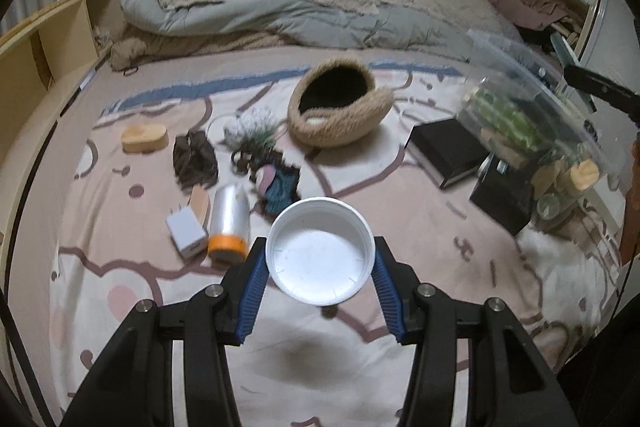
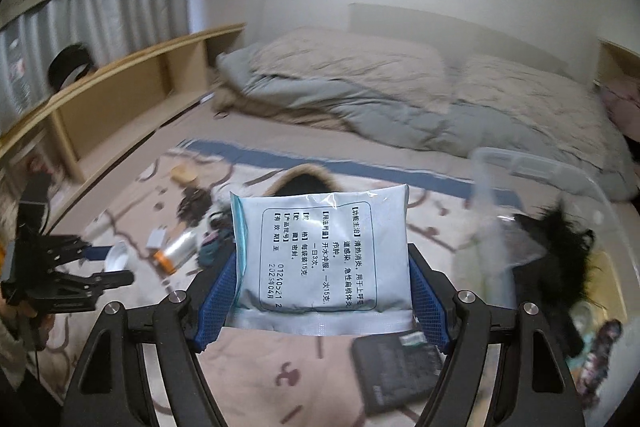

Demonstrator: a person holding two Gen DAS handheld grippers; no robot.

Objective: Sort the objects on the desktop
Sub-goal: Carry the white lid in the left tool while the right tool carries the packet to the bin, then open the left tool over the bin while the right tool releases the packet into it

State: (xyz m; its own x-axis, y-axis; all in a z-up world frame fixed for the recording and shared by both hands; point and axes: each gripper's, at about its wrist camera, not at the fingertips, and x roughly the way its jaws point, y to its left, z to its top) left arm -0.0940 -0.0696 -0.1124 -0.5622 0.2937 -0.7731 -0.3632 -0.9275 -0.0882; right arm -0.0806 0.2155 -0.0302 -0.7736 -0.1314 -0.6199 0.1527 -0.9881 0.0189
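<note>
While both grippers hang loaded above the bed | left gripper (image 1: 320, 267) clamps white lid (image 1: 320, 251) by its rim | right gripper (image 2: 320, 291) clamps sachet (image 2: 320, 255) upright, long axis vertical | clear bin (image 2: 540, 187) lies right, nearer right gripper

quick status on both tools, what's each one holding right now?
Left tool: closed on the white round lid.
Right tool: closed on the printed sachet.
</note>
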